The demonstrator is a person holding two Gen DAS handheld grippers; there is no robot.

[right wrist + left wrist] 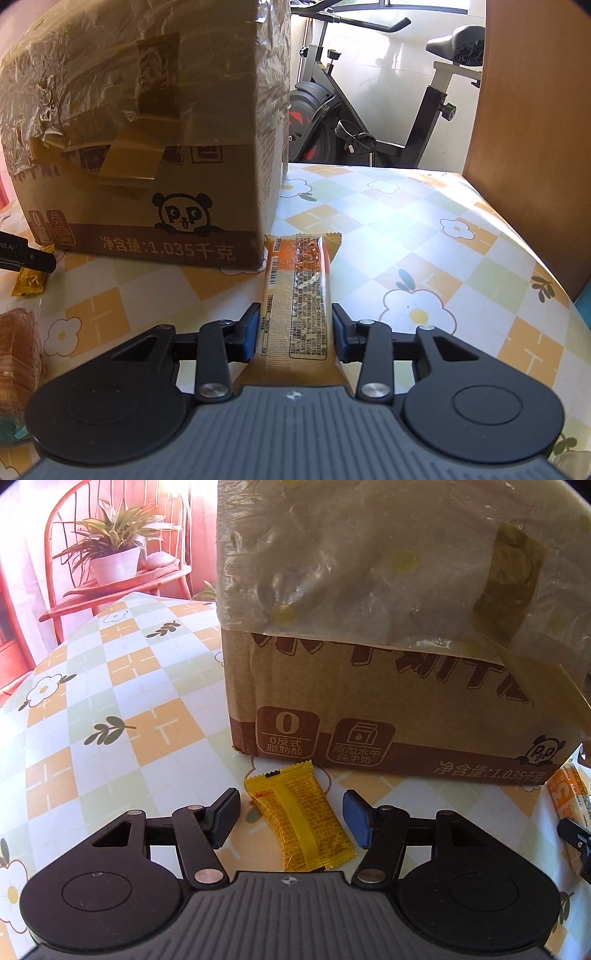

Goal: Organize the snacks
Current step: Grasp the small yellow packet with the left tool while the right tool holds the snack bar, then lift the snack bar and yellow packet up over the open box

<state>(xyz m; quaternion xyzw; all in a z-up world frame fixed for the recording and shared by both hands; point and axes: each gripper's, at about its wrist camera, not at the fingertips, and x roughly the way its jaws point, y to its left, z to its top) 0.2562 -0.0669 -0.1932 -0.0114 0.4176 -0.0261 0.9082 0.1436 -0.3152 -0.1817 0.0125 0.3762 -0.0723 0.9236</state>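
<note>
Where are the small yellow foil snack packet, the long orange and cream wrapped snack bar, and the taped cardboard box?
small yellow foil snack packet (301, 818), left wrist view, wrapper middle.
long orange and cream wrapped snack bar (297, 295), right wrist view, label area.
taped cardboard box (369, 716), left wrist view, printed front face.

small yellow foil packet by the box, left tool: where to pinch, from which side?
Pinch the small yellow crinkled foil packet across its short width at mid-body, one finger on each long edge. It lies flat on the checked floral tablecloth, between the open left tool, so come straight down; the brown cardboard box blocks the far end.
</note>
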